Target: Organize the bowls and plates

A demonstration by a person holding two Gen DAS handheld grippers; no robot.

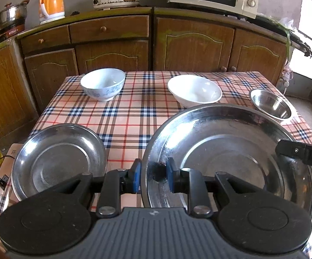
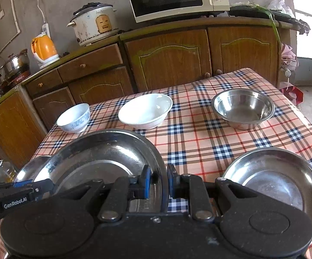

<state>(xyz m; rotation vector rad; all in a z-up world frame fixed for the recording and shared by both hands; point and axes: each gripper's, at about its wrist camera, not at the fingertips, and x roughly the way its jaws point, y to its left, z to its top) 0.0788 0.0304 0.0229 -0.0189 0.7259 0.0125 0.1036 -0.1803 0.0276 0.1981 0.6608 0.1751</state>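
Over the checked counter (image 1: pixel 134 116): two hand-held grippers share one big steel plate (image 1: pixel 227 151).
Far left: small steel plate (image 1: pixel 58 161) lies flat near the front edge, untouched.
Left hand-held gripper (image 1: pixel 153 178): blue pads pinching the big plate's left rim, one pad inside, one outside.
Big plate: it looks raised and tilted, overlapping the small plate; two grips suit something this wide.
Right hand-held gripper (image 2: pixel 159 183): clamped on the opposite rim.
Back row: patterned bowl (image 1: pixel 103 84), white bowl (image 1: pixel 194 91), steel bowl (image 1: pixel 270 104), well apart, waiting.
Near right: another steel plate (image 2: pixel 276 177) rests on the cloth.
My guess: plates get stacked first.
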